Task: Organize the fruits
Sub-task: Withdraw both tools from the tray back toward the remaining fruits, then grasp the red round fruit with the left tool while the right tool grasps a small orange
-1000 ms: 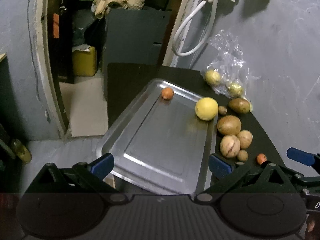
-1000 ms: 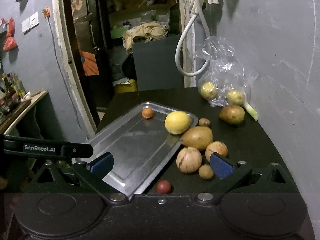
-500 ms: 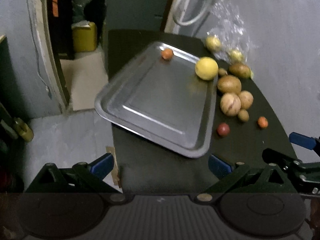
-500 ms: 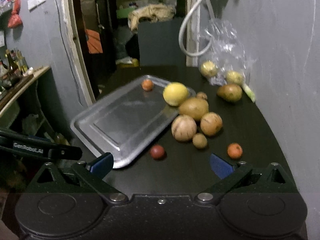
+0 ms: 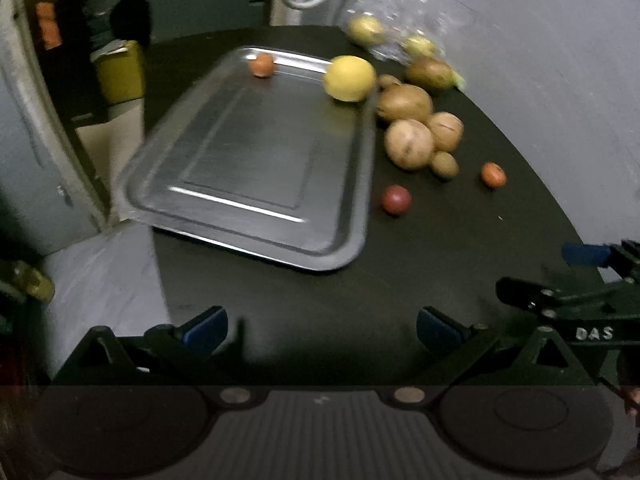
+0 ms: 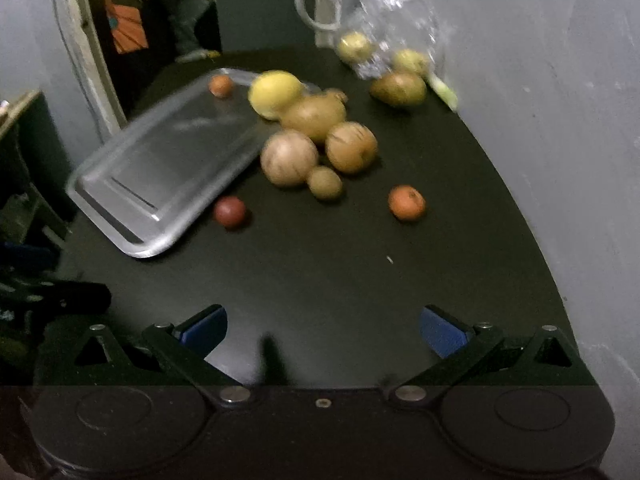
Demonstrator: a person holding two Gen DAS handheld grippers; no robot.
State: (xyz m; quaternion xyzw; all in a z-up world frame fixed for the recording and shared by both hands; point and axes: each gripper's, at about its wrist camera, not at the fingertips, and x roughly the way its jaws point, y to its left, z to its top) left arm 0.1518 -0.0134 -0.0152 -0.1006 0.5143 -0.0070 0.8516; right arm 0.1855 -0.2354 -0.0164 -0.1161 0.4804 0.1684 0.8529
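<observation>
Change: both grippers sit farther back from the tray than a second ago; more bare table shows in front of them, and the red fruit and orange fruit now lie well ahead.
Left gripper [image 5: 322,326]: jaws wide apart, holding nothing, above the table's near edge.
Right gripper [image 6: 324,326]: jaws wide apart, holding nothing; also seen at the right edge of the left view.
Tray [image 5: 256,184]: metal, on the table's [image 6: 360,280] left part, one corner overhanging.
On tray: small orange fruit [image 5: 262,65] at the far rim; lemon [image 5: 349,78] at the far right corner.
Beside tray: cluster of brown fruits [image 6: 320,140], touching one another.
Loose: red fruit [image 6: 229,211] just beside the tray; orange fruit [image 6: 407,202] apart, to the right.
Bag [image 6: 384,36]: clear plastic, by the wall, yellowish fruit inside.
</observation>
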